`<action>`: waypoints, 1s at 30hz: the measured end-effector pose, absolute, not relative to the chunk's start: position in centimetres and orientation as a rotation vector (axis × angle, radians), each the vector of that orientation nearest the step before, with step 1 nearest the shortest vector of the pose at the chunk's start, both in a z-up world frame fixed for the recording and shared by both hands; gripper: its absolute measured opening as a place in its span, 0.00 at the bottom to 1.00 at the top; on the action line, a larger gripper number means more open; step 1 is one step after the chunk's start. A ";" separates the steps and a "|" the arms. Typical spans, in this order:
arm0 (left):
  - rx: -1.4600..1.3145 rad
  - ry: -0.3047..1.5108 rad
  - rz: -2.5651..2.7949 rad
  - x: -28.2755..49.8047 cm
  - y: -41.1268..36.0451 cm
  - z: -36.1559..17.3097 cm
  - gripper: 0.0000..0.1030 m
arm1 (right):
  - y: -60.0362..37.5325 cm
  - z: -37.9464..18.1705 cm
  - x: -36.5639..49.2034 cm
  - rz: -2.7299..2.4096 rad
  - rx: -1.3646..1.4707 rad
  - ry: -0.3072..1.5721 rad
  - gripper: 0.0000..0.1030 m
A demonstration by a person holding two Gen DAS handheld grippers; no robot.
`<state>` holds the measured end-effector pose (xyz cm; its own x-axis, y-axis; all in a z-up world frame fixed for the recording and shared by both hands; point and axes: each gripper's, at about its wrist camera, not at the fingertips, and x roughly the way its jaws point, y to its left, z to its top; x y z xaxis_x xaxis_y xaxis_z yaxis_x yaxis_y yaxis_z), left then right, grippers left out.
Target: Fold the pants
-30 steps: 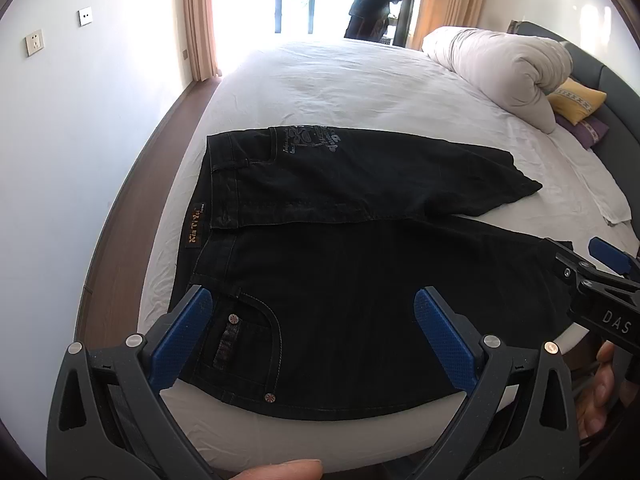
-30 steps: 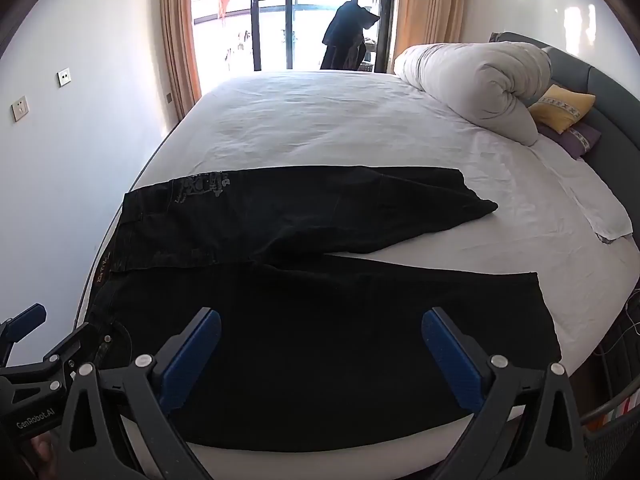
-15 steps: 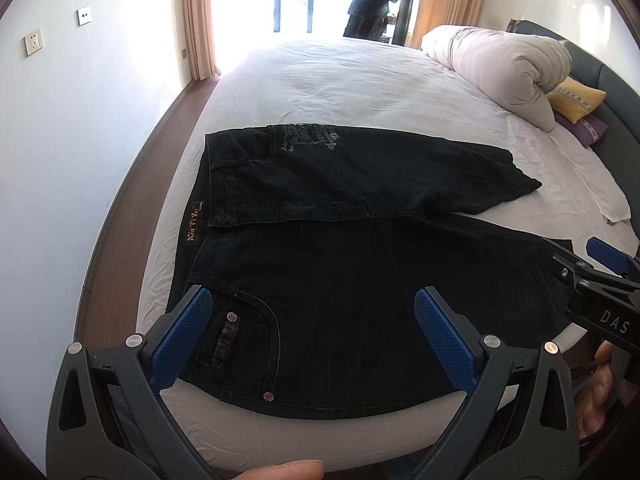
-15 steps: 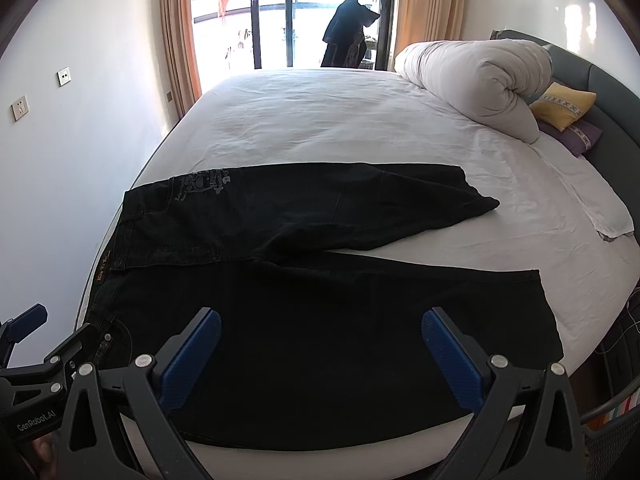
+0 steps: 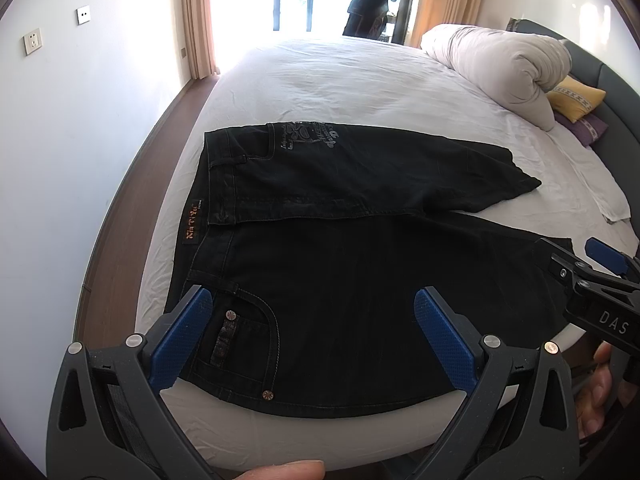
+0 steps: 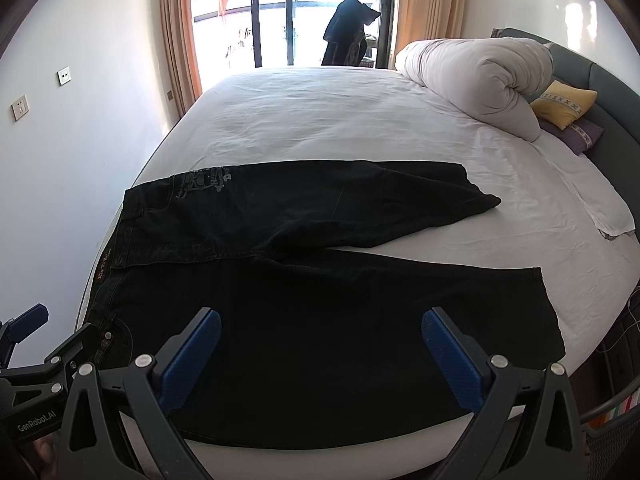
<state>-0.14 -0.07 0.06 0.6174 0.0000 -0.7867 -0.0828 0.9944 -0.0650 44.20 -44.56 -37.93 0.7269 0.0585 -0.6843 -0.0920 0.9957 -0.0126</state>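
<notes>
A white bed (image 5: 340, 92) fills the frame. Black pants (image 5: 360, 272) lie flat across its lower half, waist at left. Low in frame, the left gripper (image 5: 310, 336) and right gripper (image 6: 320, 356) hover wide open, empty.

— What sort of place is this?

— A bedroom in a home. A large bed (image 6: 360, 120) with a white sheet fills most of the room, with a dark padded headboard (image 6: 608, 92) at the right.

— Anything else homely?

— A rolled white duvet (image 6: 480, 76) lies by the headboard, with a yellow cushion (image 6: 564, 104) and a purple one (image 6: 576, 132) beside it. Beige curtains (image 6: 428, 8) frame a glass balcony door (image 6: 288, 12), and a dark garment (image 6: 348, 32) hangs there.

— And the walls?

— White, with a socket (image 6: 20, 107) and a switch (image 6: 64, 76). The floor (image 5: 120, 216) beside the bed is dark wood.
</notes>
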 end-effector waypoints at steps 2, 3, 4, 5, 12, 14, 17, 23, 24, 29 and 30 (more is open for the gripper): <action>-0.099 0.905 0.047 -0.1 0.0 0.0 1.00 | -44.4 -38.3 44.1 0.083 -0.047 0.754 1.00; -0.099 0.905 0.047 -0.1 0.0 0.1 1.00 | -44.4 -38.3 44.1 0.084 -0.047 0.753 1.00; -0.098 0.905 0.048 -0.1 -0.1 0.0 1.00 | -44.4 -38.3 44.1 0.085 -0.045 0.752 1.00; -0.099 0.905 0.048 -0.1 0.0 0.0 1.00 | -44.4 -38.3 44.1 0.083 -0.046 0.754 1.00; -0.099 0.907 0.047 -0.1 0.0 0.0 1.00 | -44.5 -38.2 44.2 0.084 -0.046 0.756 1.00; -0.099 0.907 0.047 -0.1 0.0 0.0 1.00 | -44.4 -38.4 44.1 0.084 -0.046 0.757 1.00; -0.099 0.907 0.047 -0.1 -0.1 0.1 1.00 | -44.3 -38.6 44.1 0.085 -0.046 0.757 1.00; -0.100 0.908 0.047 -0.1 0.0 0.0 1.00 | -44.1 -38.9 43.8 0.085 -0.046 0.758 1.00; -0.099 0.908 0.047 -0.1 -0.1 0.1 1.00 | -44.1 -38.9 43.8 0.085 -0.045 0.758 1.00; -0.100 0.908 0.046 -0.1 0.0 0.0 1.00 | -44.2 -38.8 43.9 0.086 -0.044 0.760 1.00; -0.100 0.909 0.046 -0.1 0.0 0.0 1.00 | -44.2 -38.8 43.8 0.087 -0.044 0.760 1.00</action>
